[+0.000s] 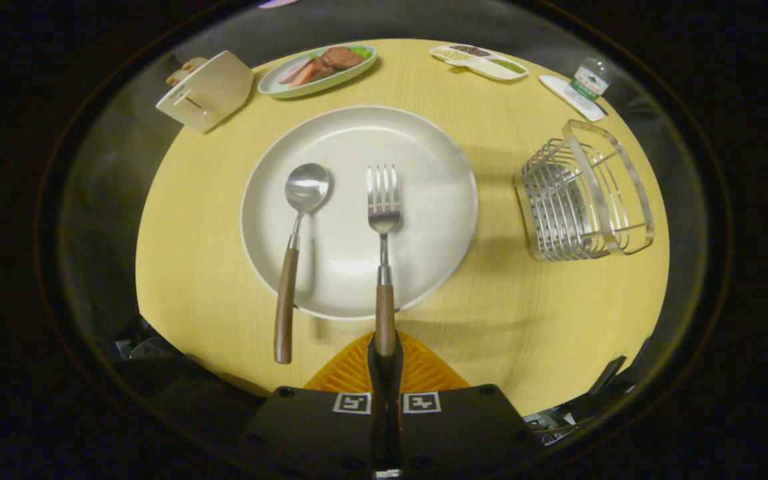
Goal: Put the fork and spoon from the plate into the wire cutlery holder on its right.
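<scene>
Fingers (357,363) of the gripper (385,350) are pressed together on the wooden end of the fork (383,220), whose tines are laid toward 12 o'clock on the white plate (437,173). Left of it, the spoon (296,247) is rested with its bowl on the plate and its handle over the rim at 7 o'clock. At 3 o'clock of the plate the wire cutlery holder (584,200) is stood, nothing seen inside. A food dish (317,67), a divided tray (479,61) and a bottle (588,80) are set along the far edge of the yellow table (531,320).
</scene>
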A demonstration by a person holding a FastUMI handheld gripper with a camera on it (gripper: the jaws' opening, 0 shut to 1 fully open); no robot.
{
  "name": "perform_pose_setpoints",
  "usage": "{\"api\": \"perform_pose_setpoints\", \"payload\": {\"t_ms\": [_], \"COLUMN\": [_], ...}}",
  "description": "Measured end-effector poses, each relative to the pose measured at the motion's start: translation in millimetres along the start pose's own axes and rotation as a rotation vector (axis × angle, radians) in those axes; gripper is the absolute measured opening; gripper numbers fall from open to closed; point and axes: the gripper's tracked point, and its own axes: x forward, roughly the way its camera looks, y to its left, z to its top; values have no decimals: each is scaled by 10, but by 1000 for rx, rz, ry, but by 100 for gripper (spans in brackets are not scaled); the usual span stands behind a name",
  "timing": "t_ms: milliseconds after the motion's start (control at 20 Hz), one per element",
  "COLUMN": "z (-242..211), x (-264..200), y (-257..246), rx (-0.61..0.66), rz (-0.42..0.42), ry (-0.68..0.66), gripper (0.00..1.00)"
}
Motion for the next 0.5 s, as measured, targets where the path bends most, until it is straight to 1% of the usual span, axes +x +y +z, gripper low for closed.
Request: {"api": "perform_pose_setpoints", "payload": {"t_ms": [300, 500], "z": [35, 162], "x": [-385, -746], "y": [-55, -353], "rx": [-16, -1], "rz": [12, -18], "ry": [-1, -30], "gripper": [4, 4]}}
